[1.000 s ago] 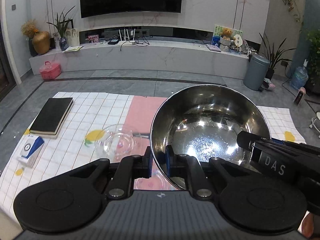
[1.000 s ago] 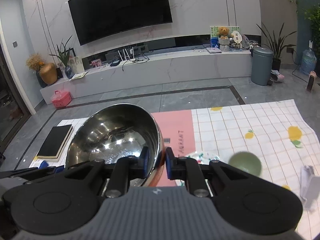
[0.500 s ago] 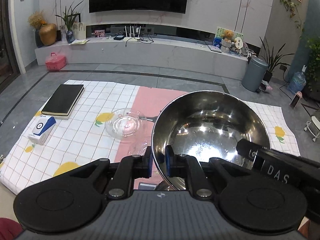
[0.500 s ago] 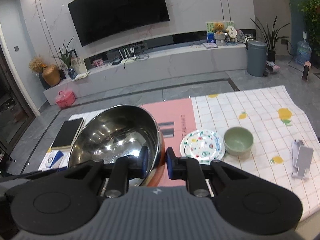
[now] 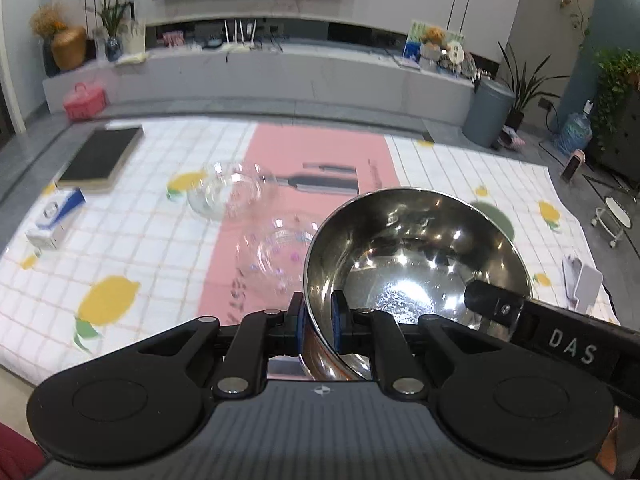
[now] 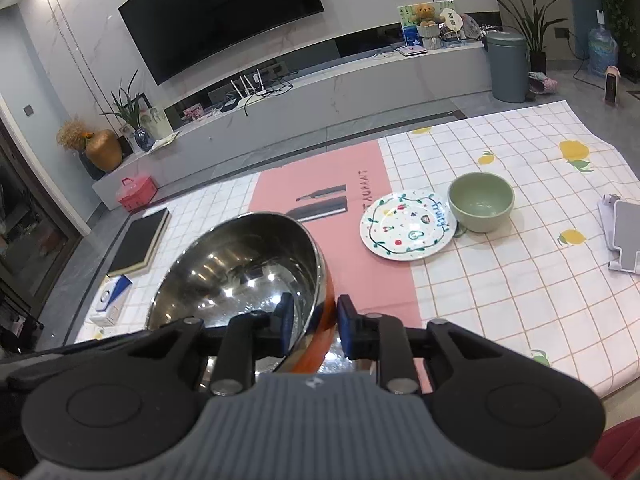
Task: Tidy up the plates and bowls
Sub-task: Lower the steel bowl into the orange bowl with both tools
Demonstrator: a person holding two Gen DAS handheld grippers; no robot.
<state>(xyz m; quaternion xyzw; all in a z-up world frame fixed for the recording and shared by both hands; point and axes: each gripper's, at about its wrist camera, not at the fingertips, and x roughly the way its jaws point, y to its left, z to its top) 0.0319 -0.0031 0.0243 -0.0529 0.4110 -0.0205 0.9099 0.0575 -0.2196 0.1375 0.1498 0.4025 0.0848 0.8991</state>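
One steel bowl [image 5: 416, 264] sits in the lower centre of both views, with an orange outside wall seen in the right wrist view. The left gripper [image 5: 319, 322] is clamped on the bowl's near rim, one blue pad inside and one outside. The right gripper [image 6: 313, 326] straddles the rim on the other side; its jaws have just been opening, the rim is between them, and the outer pad stands a little away from the orange wall.

There are two clear glass dishes: one glass dish [image 5: 224, 194] in the middle left of the left wrist view, and a second glass dish [image 5: 276, 252] just left of the steel bowl, both blurred. One painted plate [image 6: 408, 226] lies at the centre right of the right wrist view, and one green bowl [image 6: 480, 202] is touching its right edge. One black book [image 5: 100, 156] and one small blue and white box [image 5: 56, 216] lie at the left. One grey stand [image 6: 626, 236] is at the right edge.

All rest on a checked cloth [image 6: 500, 288] with lemon prints and a pink strip [image 5: 320, 156] in the middle. Behind are a grey tiled floor, a long low white shelf, one big dark television [image 6: 220, 16] on a marble wall, one grey bin [image 6: 508, 66] and some pot plants.
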